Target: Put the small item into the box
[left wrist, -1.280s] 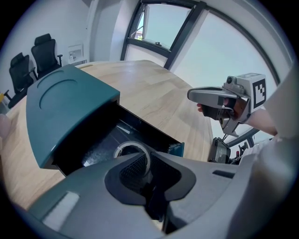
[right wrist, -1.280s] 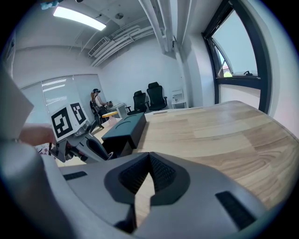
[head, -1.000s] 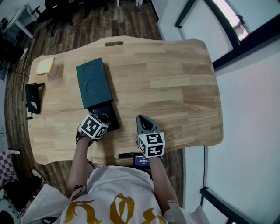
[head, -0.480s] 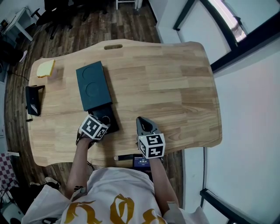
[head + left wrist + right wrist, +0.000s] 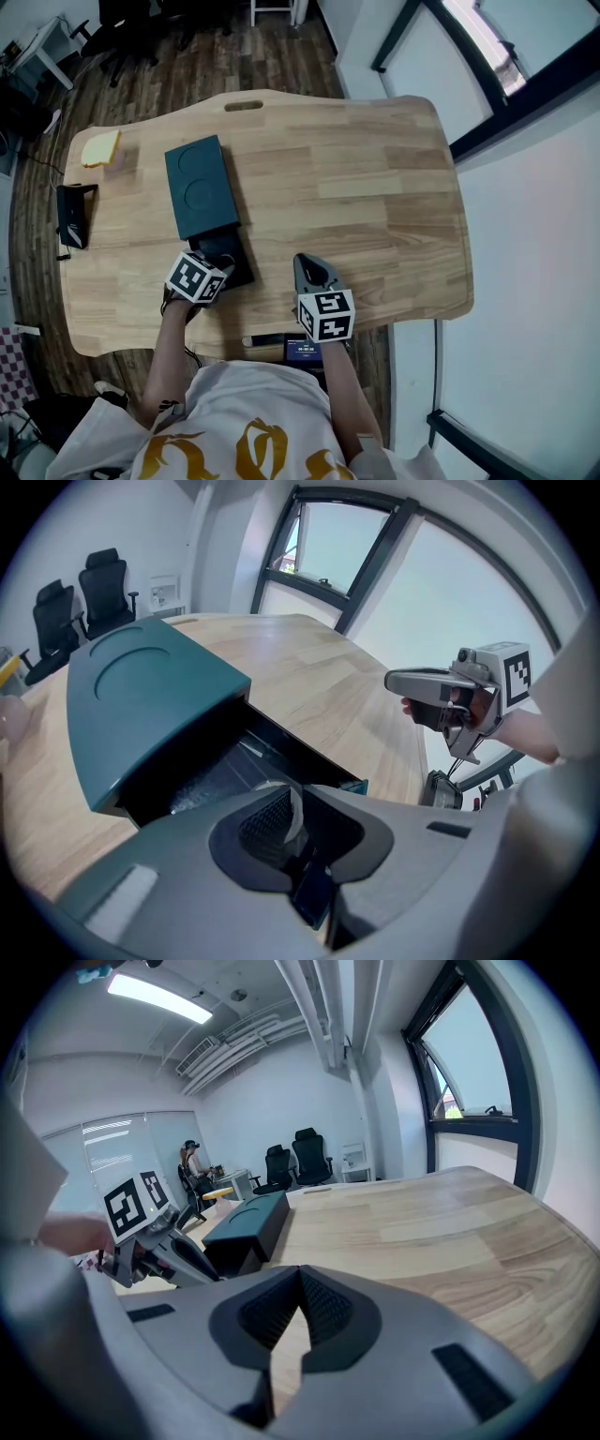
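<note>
A dark teal box (image 5: 200,186) lies on the wooden table (image 5: 375,187), its black drawer (image 5: 231,253) pulled out toward me. My left gripper (image 5: 217,262) hovers over the drawer's near end. In the left gripper view its jaws (image 5: 292,810) are shut on a thin white small item (image 5: 294,819), with the open drawer (image 5: 220,771) right below and the teal box (image 5: 141,691) behind. My right gripper (image 5: 303,260) rests near the table's front edge, to the right of the drawer, and it is shut (image 5: 300,1277) on nothing.
A yellow sponge-like piece (image 5: 99,147) and a black stand (image 5: 71,214) sit at the table's left end. A small screen device (image 5: 302,349) hangs at the front edge. Office chairs stand on the floor beyond the table.
</note>
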